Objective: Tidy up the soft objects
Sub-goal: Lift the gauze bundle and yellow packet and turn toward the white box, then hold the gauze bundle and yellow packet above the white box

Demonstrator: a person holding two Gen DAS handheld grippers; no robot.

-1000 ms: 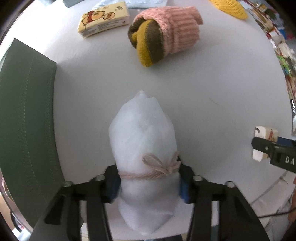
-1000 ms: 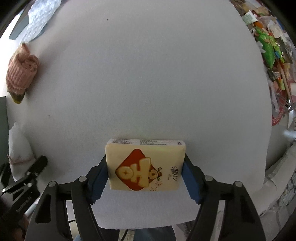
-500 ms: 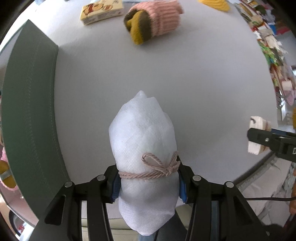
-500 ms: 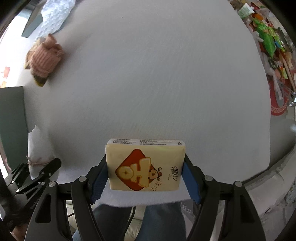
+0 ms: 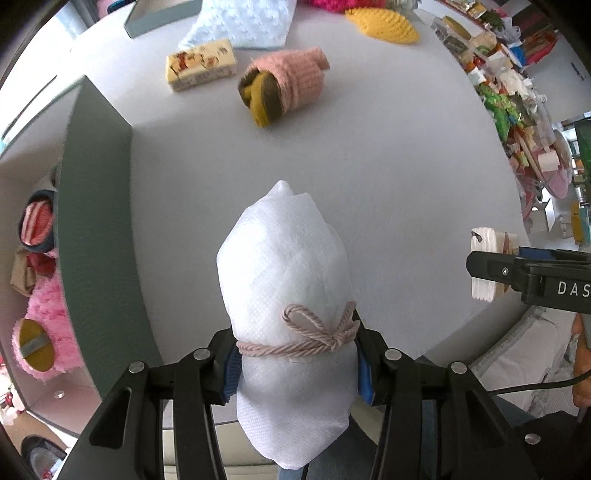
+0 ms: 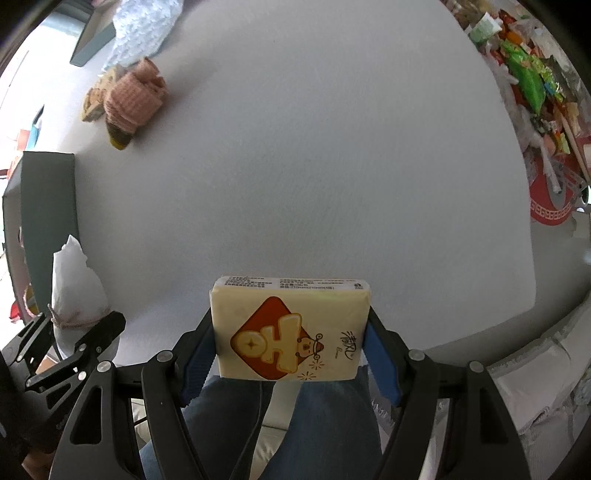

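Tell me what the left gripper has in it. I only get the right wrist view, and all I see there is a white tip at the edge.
Observer: The left gripper is shut on a white wrapped bundle, tied with a pink cord bow right at the pads.
Operator: Report what sits left of it.
Observer: A grey-green storage box with soft things already inside, among them a fluffy pink item.
Operator: List what remains on the table beyond the pink knit roll.
Observer: A second tissue pack lies beside the pink knit roll, with a pale blue cloth and a yellow knit piece farther back.
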